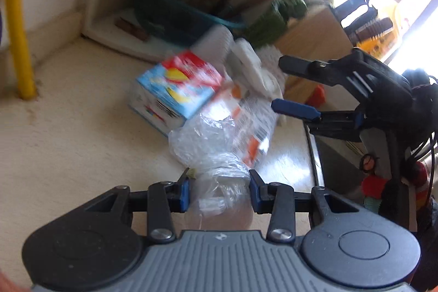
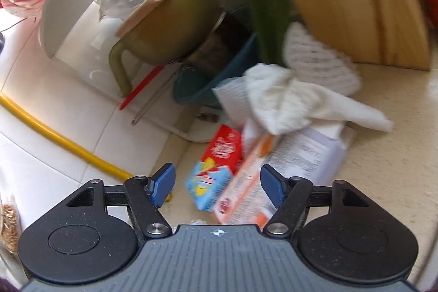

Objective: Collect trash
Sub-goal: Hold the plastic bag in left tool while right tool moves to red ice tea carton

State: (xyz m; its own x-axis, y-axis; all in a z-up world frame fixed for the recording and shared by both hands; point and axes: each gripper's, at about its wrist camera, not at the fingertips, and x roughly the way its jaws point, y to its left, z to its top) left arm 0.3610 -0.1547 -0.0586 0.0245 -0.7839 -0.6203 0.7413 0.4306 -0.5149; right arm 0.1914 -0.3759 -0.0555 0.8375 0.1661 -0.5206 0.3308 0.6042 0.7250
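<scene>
Motion blur smears the print on the blue, red and yellow cardboard box (image 1: 175, 89) and on the white and orange carton (image 2: 246, 182) lying flat beside it on the speckled cream counter (image 1: 68, 144), so no lettering can be read. The left gripper (image 1: 219, 192) is clamped on a crumpled clear plastic bag (image 1: 208, 149) (its lower end is hidden behind the gripper body), and a crumpled white paper towel (image 2: 287, 103) is draped over the carton's far end. The right gripper (image 2: 217, 184) hangs with its 2 blue-padded jaws spread wide above the box and carton, gripping nothing.
</scene>
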